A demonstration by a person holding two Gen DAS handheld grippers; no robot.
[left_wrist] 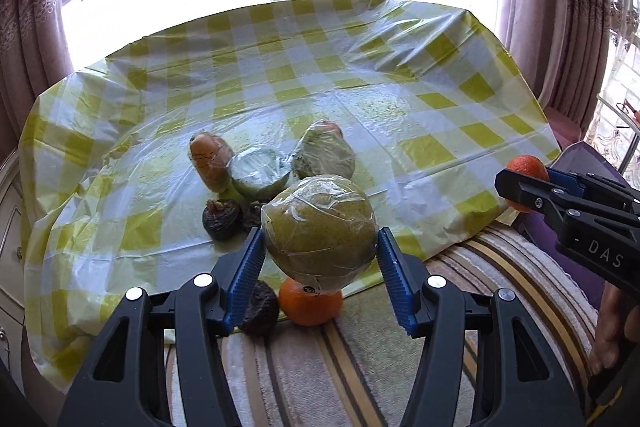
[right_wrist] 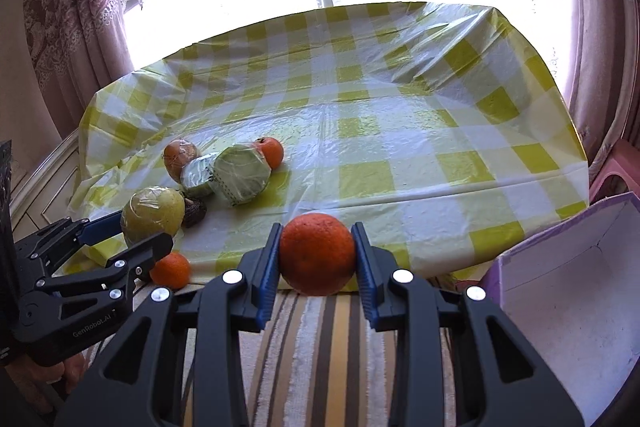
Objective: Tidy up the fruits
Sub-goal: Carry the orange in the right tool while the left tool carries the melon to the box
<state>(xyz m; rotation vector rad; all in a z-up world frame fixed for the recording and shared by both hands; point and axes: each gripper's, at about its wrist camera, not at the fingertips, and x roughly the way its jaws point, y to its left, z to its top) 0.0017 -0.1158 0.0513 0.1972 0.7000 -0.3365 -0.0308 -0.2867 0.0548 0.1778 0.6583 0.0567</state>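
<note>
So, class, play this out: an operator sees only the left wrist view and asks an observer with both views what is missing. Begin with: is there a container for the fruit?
Observer: Yes, an open purple box sits at the right, beside the table.
Operator: Is it empty?
Observer: The visible white interior shows no fruit.
Operator: My view shows the right gripper side-on. Is its orange centred?
Observer: Yes, squarely between both blue pads.
Operator: What hides behind the far wrapped green fruit?
Observer: A whole small orange fruit, touching it.
</note>
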